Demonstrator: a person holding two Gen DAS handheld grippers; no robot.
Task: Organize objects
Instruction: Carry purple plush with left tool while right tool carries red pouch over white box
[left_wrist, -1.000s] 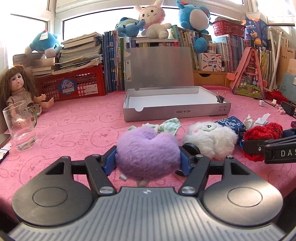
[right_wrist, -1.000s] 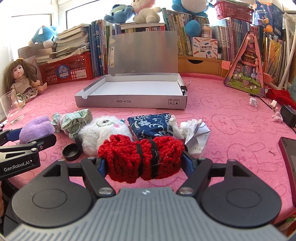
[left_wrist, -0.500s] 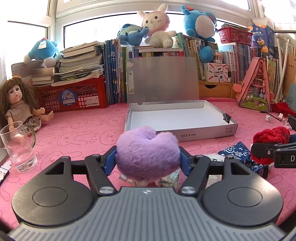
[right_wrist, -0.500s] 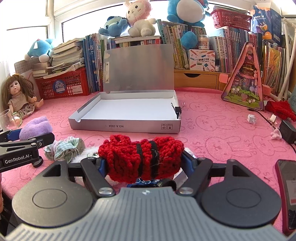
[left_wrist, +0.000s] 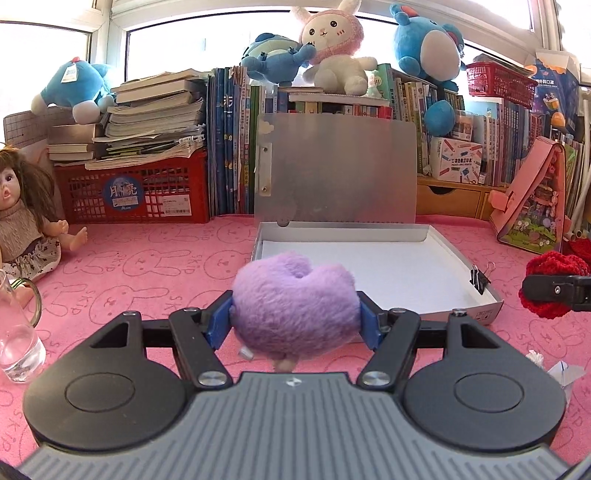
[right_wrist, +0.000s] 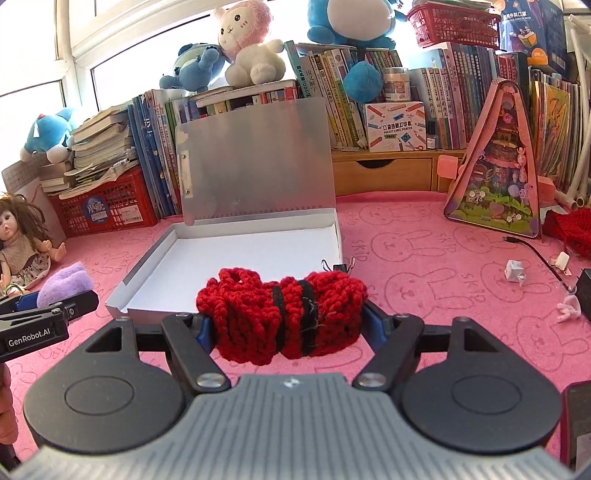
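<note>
My left gripper (left_wrist: 295, 325) is shut on a fluffy purple plush (left_wrist: 295, 306) and holds it above the pink table, just in front of the open silver box (left_wrist: 373, 269). My right gripper (right_wrist: 284, 325) is shut on a red knitted bundle with black bands (right_wrist: 280, 314), held in front of the same box (right_wrist: 243, 258). The box is empty, with its lid standing upright. The purple plush also shows at the left of the right wrist view (right_wrist: 64, 286), and the red bundle at the right of the left wrist view (left_wrist: 550, 273).
A black binder clip (left_wrist: 480, 278) sits on the box's right wall. A glass mug (left_wrist: 16, 332) and a doll (left_wrist: 26, 221) are at the left. Crumpled paper (left_wrist: 561, 371) lies at the right. Books, a red crate (left_wrist: 136, 192) and plush toys line the back.
Both grippers have lifted their items off the table and moved forward toward the box. The pile of small items on the table has dropped out of view beneath them.
</note>
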